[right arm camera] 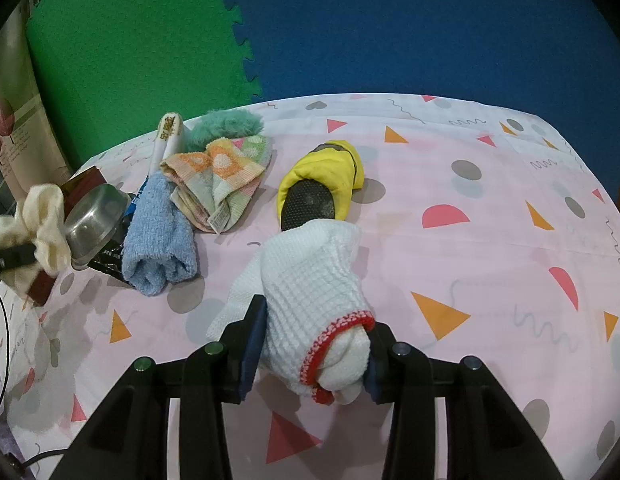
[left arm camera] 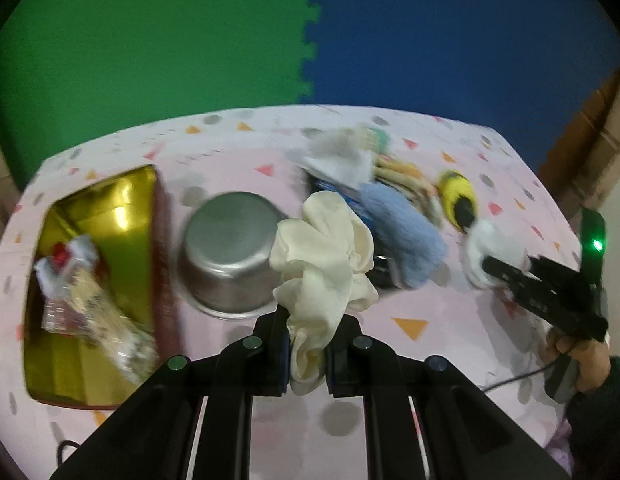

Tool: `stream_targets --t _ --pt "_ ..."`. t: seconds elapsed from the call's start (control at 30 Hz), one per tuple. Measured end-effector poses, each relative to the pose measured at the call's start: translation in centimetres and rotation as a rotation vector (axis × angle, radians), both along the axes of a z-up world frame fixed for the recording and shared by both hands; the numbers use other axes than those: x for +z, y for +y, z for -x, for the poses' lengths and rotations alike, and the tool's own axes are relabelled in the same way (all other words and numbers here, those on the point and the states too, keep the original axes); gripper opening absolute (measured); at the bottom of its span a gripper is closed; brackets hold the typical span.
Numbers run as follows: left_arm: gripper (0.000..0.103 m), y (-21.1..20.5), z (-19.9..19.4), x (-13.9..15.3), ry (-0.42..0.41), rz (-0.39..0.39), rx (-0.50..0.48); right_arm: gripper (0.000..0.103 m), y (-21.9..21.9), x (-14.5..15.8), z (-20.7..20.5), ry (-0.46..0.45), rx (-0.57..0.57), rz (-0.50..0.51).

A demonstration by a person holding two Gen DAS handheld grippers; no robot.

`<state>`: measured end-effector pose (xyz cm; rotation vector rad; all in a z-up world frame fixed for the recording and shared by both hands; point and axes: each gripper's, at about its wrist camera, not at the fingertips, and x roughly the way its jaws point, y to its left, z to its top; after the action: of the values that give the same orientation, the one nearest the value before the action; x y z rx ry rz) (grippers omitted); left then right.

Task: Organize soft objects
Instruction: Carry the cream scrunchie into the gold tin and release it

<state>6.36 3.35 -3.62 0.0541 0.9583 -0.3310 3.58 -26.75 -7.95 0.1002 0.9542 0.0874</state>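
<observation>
The left hand-held gripper (left arm camera: pixel 306 360) is clamped tight on a cream scrunchie (left arm camera: pixel 323 256), lifted clear of the counter (left arm camera: pixel 449 320) above a steel bowl (left arm camera: pixel 226 256). To its left sits a gold box (left arm camera: pixel 122 208) already holding a small wrapped item. The right hand-held gripper (right arm camera: pixel 310 356) grips a white knitted cloth with red trim (right arm camera: pixel 313 304), resting near a yellow slipper (right arm camera: pixel 321 180), a blue towel (right arm camera: pixel 158 236) and a striped washcloth (right arm camera: pixel 222 176). The sorting step seems mid-carry; next, the scrunchie probably needs moving over a container, then releasing.
</observation>
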Motion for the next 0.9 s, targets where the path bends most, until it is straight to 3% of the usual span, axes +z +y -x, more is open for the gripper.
stream_targets --t 0.4,0.7,0.9 --pt "0.011 7.3 -4.8 0.8 -0.026 -0.064 0.191 0.042 -0.1 0.0 0.0 0.000 -0.001 0.000" --pt "0.011 11.4 -8.7 -1.3 0.025 -0.082 0.297 0.043 0.0 0.0 0.0 0.000 -0.001 0.002" --pt "0.011 13.2 -11.4 -3.0 0.091 -0.031 0.337 0.043 0.0 0.0 0.0 0.000 -0.001 0.000"
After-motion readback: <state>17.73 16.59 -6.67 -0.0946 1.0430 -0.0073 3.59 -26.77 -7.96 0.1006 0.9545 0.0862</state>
